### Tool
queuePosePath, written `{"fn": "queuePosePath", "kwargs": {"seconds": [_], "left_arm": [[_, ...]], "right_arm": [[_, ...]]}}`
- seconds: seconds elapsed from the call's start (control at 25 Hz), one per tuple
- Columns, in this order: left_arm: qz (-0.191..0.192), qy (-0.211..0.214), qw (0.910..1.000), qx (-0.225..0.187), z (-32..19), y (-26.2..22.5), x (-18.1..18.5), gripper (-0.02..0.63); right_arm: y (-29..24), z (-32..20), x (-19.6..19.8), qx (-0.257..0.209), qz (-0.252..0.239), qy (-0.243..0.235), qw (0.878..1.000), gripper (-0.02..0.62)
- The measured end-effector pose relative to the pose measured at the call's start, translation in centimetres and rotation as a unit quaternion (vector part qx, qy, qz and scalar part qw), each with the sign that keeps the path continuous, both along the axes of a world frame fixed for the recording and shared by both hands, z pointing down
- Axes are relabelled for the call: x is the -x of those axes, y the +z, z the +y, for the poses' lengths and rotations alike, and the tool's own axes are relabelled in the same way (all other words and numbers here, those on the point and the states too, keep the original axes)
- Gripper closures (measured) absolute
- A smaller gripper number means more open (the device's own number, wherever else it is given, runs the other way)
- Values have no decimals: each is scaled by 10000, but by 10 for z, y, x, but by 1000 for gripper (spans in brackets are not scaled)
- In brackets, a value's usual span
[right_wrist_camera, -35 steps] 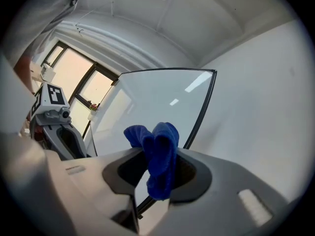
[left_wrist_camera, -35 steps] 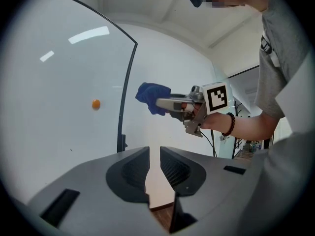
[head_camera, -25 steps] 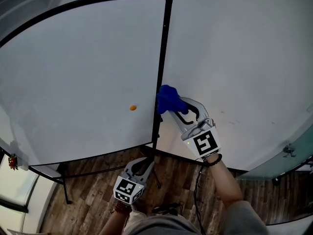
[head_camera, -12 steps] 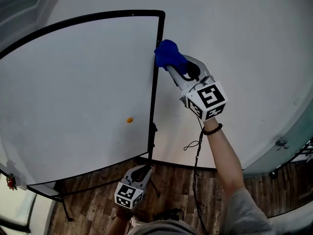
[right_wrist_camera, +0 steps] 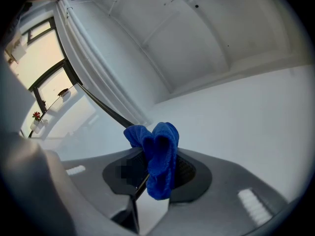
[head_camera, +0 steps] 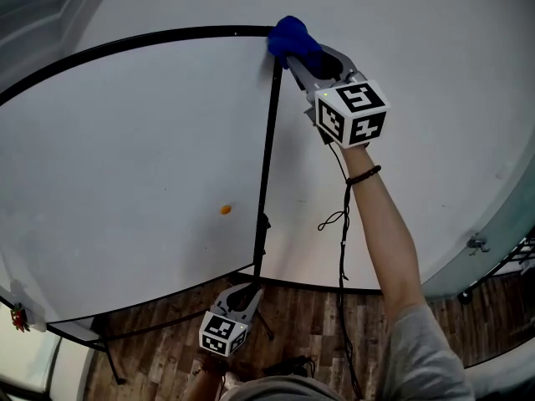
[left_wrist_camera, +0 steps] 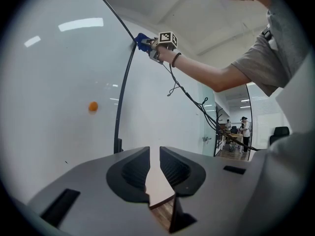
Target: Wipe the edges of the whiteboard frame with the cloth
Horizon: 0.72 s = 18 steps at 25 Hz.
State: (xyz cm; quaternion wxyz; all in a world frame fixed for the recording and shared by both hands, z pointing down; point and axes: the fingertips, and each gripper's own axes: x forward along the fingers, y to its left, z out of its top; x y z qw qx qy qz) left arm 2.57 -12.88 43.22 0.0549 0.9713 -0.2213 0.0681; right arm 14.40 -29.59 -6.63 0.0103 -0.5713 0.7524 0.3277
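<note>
The whiteboard [head_camera: 134, 157] stands on the left with a thin black frame [head_camera: 267, 165]. My right gripper [head_camera: 299, 55] is raised to the board's top right corner, shut on a blue cloth [head_camera: 290, 37] that presses against the frame there. In the right gripper view the blue cloth [right_wrist_camera: 158, 156] bunches between the jaws with the black frame [right_wrist_camera: 101, 104] running away behind it. My left gripper [head_camera: 248, 291] hangs low near the floor, jaws shut with only a thin slit [left_wrist_camera: 153, 173] and nothing in them. From the left gripper view the cloth [left_wrist_camera: 142, 42] shows at the frame's top.
A small orange magnet [head_camera: 226, 210] sits on the board. The board's stand and legs [head_camera: 109, 324] rest on a wood floor [head_camera: 318, 316]. A white wall [head_camera: 435, 98] lies right of the frame. A glass partition [head_camera: 493, 257] and office desks [left_wrist_camera: 236, 136] are off to the right.
My right gripper has slid the blue cloth up the right frame edge, from mid height to the top right corner. The left gripper has stayed low.
</note>
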Motion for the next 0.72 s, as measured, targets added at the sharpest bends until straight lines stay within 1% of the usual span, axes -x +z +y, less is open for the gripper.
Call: {"fn": "queuePosePath", "kwargs": {"seconds": [0.12,0.24,0.48,0.72], "left_arm": [[21,-20,10000,-3,-1,0,3,538],[28,-81,10000,-2,-6,0,8,538],[17,-214,9998,39,-15,3,17,540],[37,-296,9995,119,-23,10,16,540]], "right_arm": [[-7,-13,-3,65,-102,88,9999,460],[-4,-24,-7,132,-294,18,9995,462],[8,-38,-10,250,-507,-140,9983,472],[11,-40,-8,338,-551,-227,9977,479]]}}
